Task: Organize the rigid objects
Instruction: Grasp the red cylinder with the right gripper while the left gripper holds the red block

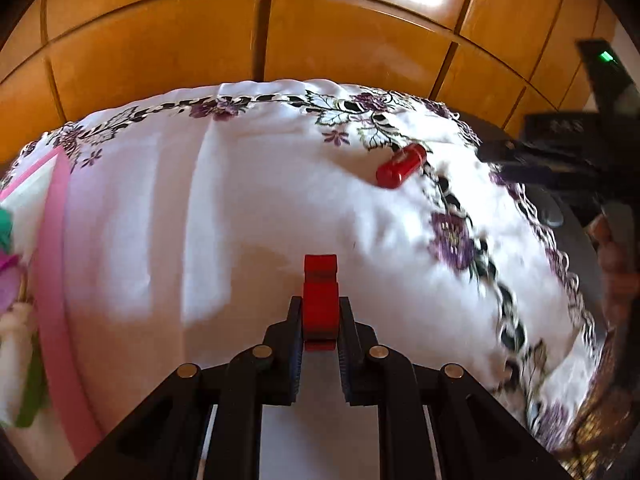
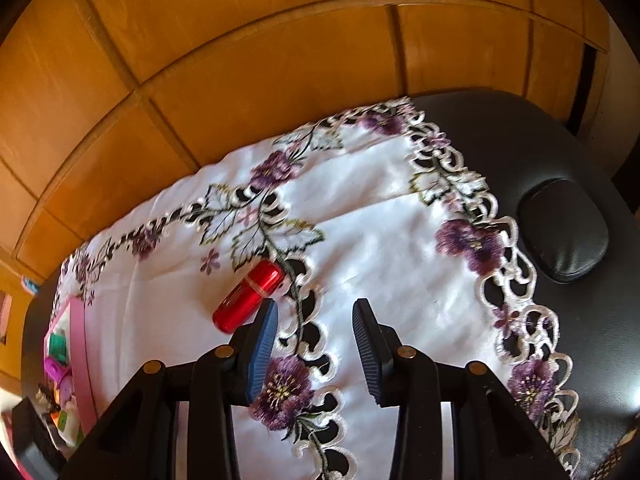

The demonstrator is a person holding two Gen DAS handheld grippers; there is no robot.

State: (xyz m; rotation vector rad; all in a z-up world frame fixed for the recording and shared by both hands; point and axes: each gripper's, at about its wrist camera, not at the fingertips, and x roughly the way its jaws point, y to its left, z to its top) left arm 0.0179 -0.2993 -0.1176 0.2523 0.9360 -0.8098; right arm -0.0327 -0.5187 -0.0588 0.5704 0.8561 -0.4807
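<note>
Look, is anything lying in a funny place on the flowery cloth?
Yes. A red cylinder lies on its side alone on the tablecloth, far from the pink tray holding the other small things. It looks left behind.

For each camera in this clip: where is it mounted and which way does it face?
Left wrist: on the left hand-held gripper, looking down along its fingers, shut on a red block; the right hand-held gripper shows at the frame's right edge.
Right wrist: on the right hand-held gripper, jaws open over the tablecloth.
Shared: red cylinder, pink-rimmed tray, wooden panels.
</note>
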